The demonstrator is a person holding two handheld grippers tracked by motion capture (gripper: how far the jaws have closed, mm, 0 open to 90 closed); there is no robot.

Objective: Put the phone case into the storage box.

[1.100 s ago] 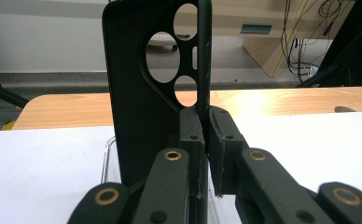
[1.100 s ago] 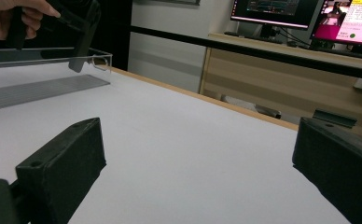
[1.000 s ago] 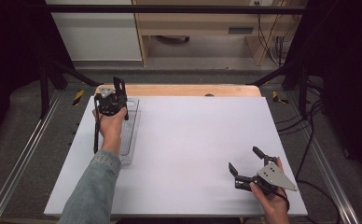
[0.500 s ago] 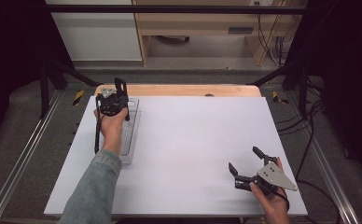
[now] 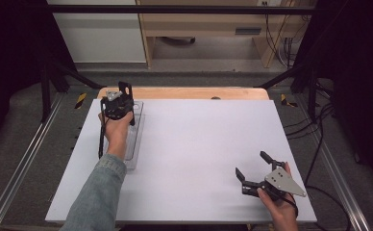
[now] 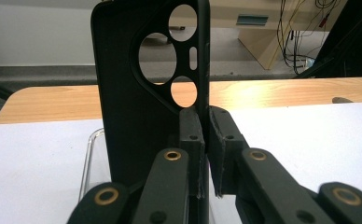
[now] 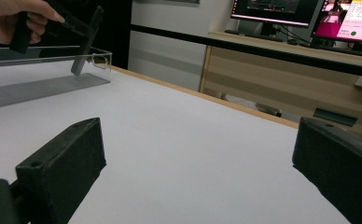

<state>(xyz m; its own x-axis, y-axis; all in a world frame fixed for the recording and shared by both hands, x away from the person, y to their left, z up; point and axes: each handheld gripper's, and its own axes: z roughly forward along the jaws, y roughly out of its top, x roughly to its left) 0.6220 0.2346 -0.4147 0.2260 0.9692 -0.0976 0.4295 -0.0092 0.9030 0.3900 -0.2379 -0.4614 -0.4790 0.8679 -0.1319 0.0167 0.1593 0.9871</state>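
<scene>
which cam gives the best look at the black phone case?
The left gripper view: the phone case stands upright and close, camera cutouts clear, its edge pinched by the left gripper. The high view shows it small above the clear tray. The right gripper view shows it far off, tilted over the tray.

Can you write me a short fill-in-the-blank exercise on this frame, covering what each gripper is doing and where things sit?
1. The left gripper is shut on the edge of a black phone ____.
2. The black phone case is held over a clear plastic ____ at the table's left side.
3. The jaws of the right gripper stand ____, with nothing between them.
4. The clear tray rests on a ____ board that covers the wooden table.

Missing words: case; tray; open; white
</scene>
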